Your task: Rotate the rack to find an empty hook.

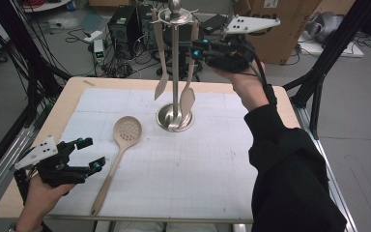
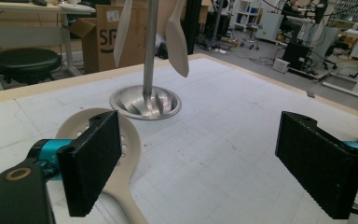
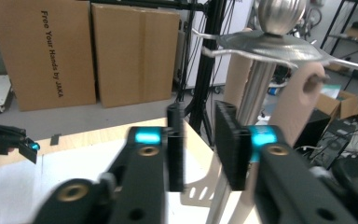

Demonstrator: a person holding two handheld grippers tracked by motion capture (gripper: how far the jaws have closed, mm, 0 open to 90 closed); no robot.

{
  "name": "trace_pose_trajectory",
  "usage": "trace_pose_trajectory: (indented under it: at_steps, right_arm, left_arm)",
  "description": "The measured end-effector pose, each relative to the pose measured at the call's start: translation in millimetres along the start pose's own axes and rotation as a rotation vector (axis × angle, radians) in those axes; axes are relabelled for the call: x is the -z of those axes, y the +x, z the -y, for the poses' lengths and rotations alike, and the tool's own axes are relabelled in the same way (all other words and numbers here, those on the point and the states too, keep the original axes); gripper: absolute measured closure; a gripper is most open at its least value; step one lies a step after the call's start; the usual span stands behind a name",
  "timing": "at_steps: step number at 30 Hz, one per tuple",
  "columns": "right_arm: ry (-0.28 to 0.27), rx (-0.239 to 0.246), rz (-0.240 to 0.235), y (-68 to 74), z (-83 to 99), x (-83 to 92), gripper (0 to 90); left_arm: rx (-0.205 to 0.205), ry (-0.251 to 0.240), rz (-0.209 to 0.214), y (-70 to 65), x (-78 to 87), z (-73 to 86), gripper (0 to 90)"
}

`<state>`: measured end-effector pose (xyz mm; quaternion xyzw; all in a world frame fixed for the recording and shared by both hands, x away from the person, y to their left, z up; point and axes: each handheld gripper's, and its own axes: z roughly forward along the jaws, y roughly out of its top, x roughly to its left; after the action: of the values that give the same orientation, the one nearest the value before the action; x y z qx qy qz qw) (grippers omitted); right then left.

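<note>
High view: the right claw (image 1: 196,50), jaws slightly apart and empty, sits beside the rack (image 1: 175,63); the left claw (image 1: 91,153), spread wide, is nearer the slotted spoon (image 1: 121,150), whose handle runs toward the bench edge.

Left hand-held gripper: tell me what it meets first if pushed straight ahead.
Probably the stand's round steel base, ahead between the open jaws of the left hand-held gripper. The slotted spoon lies by its left jaw and might be brushed first; depth is unclear.

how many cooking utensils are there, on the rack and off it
3. Two hang from the metal rack: a slotted turner on its left and a spatula on its right. A skimmer spoon lies flat on the table. The rack's far side could hide another.
</note>
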<state>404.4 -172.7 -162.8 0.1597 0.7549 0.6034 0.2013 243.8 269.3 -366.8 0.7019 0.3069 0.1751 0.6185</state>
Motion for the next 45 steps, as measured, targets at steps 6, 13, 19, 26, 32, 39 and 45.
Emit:
trace_pose_trajectory:
  at_steps: [6,13,19,26,32,39,45]
  right_arm:
    - [-0.04,-0.025,-0.02,7.6,14.4,18.4,43.9]
    - [-0.036,-0.049,-0.017,20.1,31.6,34.9,23.1]
    - [-0.034,-0.054,-0.042,33.3,50.1,44.6,10.2]
    - [-0.049,-0.082,0.019,42.4,78.2,63.0,0.2]
    - [-0.016,-0.08,0.076,47.7,106.8,83.8,0.2]
    - [0.016,-0.121,0.123,48.1,145.9,104.6,0.2]
    - [0.018,-0.168,0.153,49.9,176.6,118.6,0.2]
  left_arm:
    - [0.007,-0.014,0.009,0.4,-2.3,-0.9,15.0]
    - [0.0,-0.014,0.015,1.0,-4.4,-2.9,15.0]
    - [0.004,-0.025,0.017,1.8,-6.6,-4.6,15.0]
    - [-0.007,-0.031,0.02,0.2,-8.5,-8.3,15.1]
    - [-0.029,-0.056,0.022,-3.6,-11.5,-10.5,15.0]
    - [-0.022,-0.059,0.042,-3.6,-17.2,-11.9,15.0]
    - [-0.017,-0.032,0.062,-3.7,-24.9,-8.9,15.0]
